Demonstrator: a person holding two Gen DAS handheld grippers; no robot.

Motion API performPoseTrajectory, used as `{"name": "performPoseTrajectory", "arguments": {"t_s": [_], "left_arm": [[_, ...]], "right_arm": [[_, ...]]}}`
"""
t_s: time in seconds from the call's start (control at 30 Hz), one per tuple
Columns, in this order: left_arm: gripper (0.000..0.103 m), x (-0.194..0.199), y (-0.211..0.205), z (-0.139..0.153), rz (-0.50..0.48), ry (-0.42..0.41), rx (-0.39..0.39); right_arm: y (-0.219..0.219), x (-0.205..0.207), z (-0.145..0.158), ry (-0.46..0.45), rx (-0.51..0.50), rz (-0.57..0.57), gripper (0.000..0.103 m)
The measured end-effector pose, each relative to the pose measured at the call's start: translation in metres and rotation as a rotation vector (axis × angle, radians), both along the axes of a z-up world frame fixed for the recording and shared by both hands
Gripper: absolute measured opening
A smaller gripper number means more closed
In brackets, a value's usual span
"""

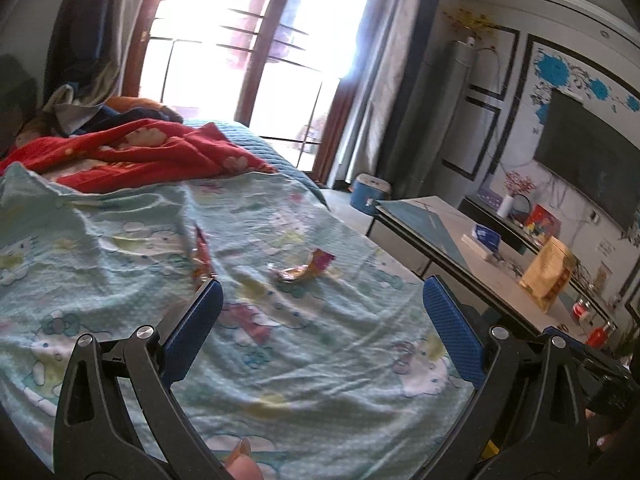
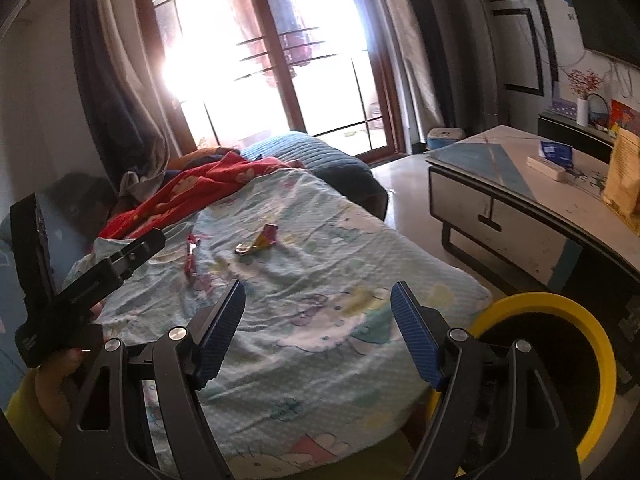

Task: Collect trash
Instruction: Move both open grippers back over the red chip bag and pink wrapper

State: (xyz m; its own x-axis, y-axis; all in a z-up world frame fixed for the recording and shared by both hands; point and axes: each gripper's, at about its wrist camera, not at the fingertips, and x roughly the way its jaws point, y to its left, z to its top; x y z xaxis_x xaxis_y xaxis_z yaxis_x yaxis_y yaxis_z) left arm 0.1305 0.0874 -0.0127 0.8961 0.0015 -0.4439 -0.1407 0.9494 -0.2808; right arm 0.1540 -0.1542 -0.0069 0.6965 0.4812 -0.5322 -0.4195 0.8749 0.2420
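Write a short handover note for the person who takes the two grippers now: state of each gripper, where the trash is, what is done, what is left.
Left gripper: open, empty, above the light blue blanket.
Right gripper: open, empty, also above the blanket.
Trash: a crumpled gold and pink wrapper lies on the blanket ahead of both grippers; a red wrapper lies to its left, close to the left gripper's fingers.
Bin: the yellow-rimmed bin stands on the floor by the bed, to the right.
Done: nothing collected yet, as far as visible.
Left: pick up both wrappers and drop them in the bin.
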Motion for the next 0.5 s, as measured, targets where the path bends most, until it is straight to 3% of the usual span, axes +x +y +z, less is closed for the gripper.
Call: {"name": "performPoseTrajectory", "arguments": {"t_s": [0.5], "left_arm": [[0.092, 0.015, 0.065, -0.031, 0.122, 0.076, -0.075]], "right_arm": [[0.077, 0.058, -0.018, 0.063, -0.033, 0.103, 0.073]]}}
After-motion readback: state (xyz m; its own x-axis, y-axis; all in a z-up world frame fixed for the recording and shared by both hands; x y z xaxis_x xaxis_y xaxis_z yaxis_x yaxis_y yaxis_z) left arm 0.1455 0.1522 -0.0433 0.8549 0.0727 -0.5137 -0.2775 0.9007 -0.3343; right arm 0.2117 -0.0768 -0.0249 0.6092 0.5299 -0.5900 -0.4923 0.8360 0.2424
